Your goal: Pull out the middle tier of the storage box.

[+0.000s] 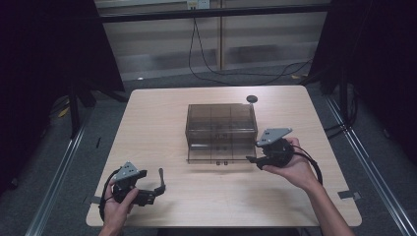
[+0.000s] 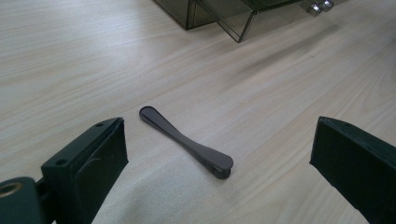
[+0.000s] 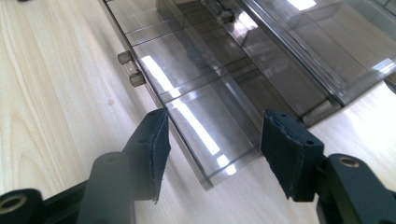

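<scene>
A slim black clip-like piece (image 2: 187, 142) lies flat on the wooden table, a short way ahead of my left gripper (image 2: 219, 136) and between the lines of its wide-open jaws. From above, that piece (image 1: 161, 178) rests just right of the left gripper (image 1: 153, 192) near the table's front left. A smoked clear drawer box (image 1: 221, 123) stands mid-table with its bottom drawer (image 3: 196, 93) pulled out. My right gripper (image 3: 215, 128) is open, its fingers (image 3: 156, 135) astride the drawer's front corner. From above, the right gripper (image 1: 252, 159) sits at the drawer's front right.
The drawer front carries two small knobs (image 3: 130, 70). A small black round object (image 1: 252, 98) sits behind the box near the table's far edge. Bare tabletop (image 1: 162, 123) spreads left of the box. Cables run across the floor beyond the table.
</scene>
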`<state>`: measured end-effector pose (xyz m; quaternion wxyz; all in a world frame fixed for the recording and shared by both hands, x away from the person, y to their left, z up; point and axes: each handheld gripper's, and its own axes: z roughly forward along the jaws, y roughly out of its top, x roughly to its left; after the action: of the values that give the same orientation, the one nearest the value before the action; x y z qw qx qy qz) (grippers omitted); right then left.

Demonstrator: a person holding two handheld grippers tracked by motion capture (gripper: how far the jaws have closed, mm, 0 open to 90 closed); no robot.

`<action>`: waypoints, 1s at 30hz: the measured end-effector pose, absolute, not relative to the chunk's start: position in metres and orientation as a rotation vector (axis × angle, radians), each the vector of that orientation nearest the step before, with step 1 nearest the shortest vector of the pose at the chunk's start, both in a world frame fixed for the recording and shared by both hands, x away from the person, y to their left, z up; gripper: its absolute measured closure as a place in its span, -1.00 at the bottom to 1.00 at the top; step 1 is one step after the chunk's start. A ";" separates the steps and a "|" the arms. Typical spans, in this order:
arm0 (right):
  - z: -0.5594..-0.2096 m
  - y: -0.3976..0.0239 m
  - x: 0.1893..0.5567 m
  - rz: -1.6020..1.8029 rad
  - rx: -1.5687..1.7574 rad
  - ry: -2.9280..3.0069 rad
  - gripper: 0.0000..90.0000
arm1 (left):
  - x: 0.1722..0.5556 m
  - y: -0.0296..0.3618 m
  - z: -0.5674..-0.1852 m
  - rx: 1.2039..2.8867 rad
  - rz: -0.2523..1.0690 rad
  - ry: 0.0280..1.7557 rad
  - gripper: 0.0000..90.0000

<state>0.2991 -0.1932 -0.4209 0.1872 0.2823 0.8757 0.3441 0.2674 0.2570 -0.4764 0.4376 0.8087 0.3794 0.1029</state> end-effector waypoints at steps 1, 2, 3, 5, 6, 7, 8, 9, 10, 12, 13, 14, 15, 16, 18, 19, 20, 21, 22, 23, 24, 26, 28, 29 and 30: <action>-0.422 -0.195 0.298 0.980 0.801 2.461 -0.10 | 0.268 0.257 -0.477 2.015 0.256 0.943 -0.92; -0.423 -0.197 0.295 0.988 0.817 2.445 -0.10 | 0.268 0.256 -0.477 2.016 0.248 0.941 -0.91; -0.424 -0.198 0.293 0.995 0.829 2.438 -0.10 | 0.268 0.256 -0.477 2.019 0.248 0.938 -0.91; -0.426 -0.201 0.289 1.002 0.840 2.430 -0.11 | 0.267 0.255 -0.477 2.015 0.242 0.933 -0.92; -0.427 -0.202 0.288 0.997 0.852 2.419 -0.14 | 0.267 0.255 -0.477 2.016 0.240 0.931 -0.92; -0.428 -0.203 0.286 1.002 0.869 2.412 -0.19 | 0.267 0.254 -0.476 2.021 0.248 0.934 -0.92; -0.429 -0.205 0.285 1.011 0.880 2.409 -0.20 | 0.267 0.254 -0.477 2.022 0.247 0.933 -0.92; -0.431 -0.206 0.282 1.008 0.892 2.391 -0.20 | 0.267 0.254 -0.476 2.021 0.245 0.934 -0.92; -0.432 -0.207 0.280 1.008 0.897 2.378 -0.21 | 0.267 0.254 -0.476 2.018 0.242 0.935 -0.92; -0.435 -0.210 0.277 1.036 0.915 2.371 -0.22 | 0.268 0.254 -0.477 2.015 0.243 0.943 -0.92; -0.437 -0.211 0.276 1.030 0.927 2.362 -0.22 | 0.268 0.254 -0.477 2.020 0.238 0.939 -0.92; -0.438 -0.212 0.275 1.017 0.929 2.358 -0.22 | 0.268 0.253 -0.477 2.015 0.237 0.942 -0.92; -0.440 -0.213 0.273 1.010 0.945 2.355 -0.22 | 0.268 0.252 -0.477 2.016 0.237 0.940 -0.92; -0.441 -0.214 0.272 1.018 0.956 2.356 -0.23 | 0.268 0.252 -0.476 2.028 0.238 0.933 -0.92; -0.444 -0.216 0.269 1.027 0.970 2.354 -0.23 | 0.267 0.250 -0.476 2.030 0.239 0.927 -0.92; -0.445 -0.216 0.267 1.023 0.973 2.349 -0.23 | 0.268 0.249 -0.476 2.035 0.239 0.927 -0.92; -0.446 -0.217 0.265 1.025 0.977 2.341 -0.23 | 0.268 0.247 -0.476 2.038 0.238 0.931 -0.92; -0.448 -0.217 0.263 1.034 0.982 2.333 -0.23 | 0.268 0.246 -0.476 2.047 0.237 0.926 -0.92; -0.450 -0.218 0.261 1.054 0.992 2.340 -0.24 | 0.268 0.245 -0.476 2.047 0.241 0.929 -0.92; -0.451 -0.219 0.259 1.053 0.996 2.336 -0.24 | 0.268 0.245 -0.476 2.048 0.239 0.928 -0.91; -0.453 -0.219 0.256 1.044 1.003 2.331 -0.25 | 0.268 0.244 -0.475 2.051 0.244 0.920 -0.91; -0.457 -0.221 0.253 1.047 1.007 2.339 -0.25 | 0.268 0.242 -0.475 2.046 0.249 0.921 -0.91; -0.459 -0.222 0.249 1.038 1.017 2.335 -0.26 | 0.268 0.241 -0.474 2.057 0.251 0.917 -0.91; -0.460 -0.223 0.248 1.041 1.026 2.335 -0.27 | 0.269 0.240 -0.474 2.060 0.253 0.924 -0.91; -0.460 -0.223 0.245 1.050 1.026 2.336 -0.28 | 0.269 0.239 -0.474 2.062 0.253 0.930 -0.90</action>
<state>0.2453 -0.2229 -0.4604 0.1900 0.3652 0.8313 0.3735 0.2693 0.2392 -0.4737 0.4194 0.8225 0.3708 0.1008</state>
